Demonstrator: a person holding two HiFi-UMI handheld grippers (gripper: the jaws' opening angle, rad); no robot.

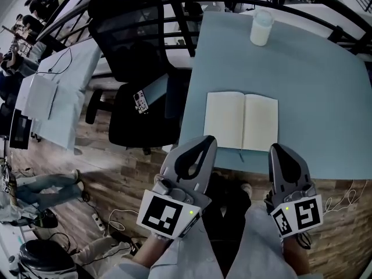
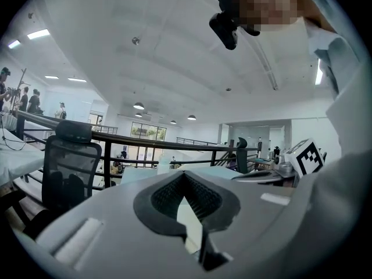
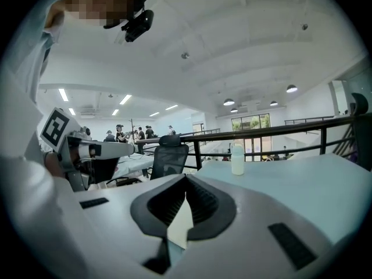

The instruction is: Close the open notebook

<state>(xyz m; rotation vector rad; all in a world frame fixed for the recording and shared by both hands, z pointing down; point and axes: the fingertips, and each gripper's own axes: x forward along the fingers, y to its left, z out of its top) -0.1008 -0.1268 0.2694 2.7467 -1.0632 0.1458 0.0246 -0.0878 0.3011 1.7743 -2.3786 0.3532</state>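
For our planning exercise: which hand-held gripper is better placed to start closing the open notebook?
Probably left: the left hand-held gripper lies alongside the left page edge of the notebook; the right hand-held gripper sits just short of its right corner.

Notebook: cream pages. Table: pale blue-green. Bottle: milky white. Chair: black. Floor: brown wood planks. Left gripper, right gripper: grey, with black-and-white square markers.
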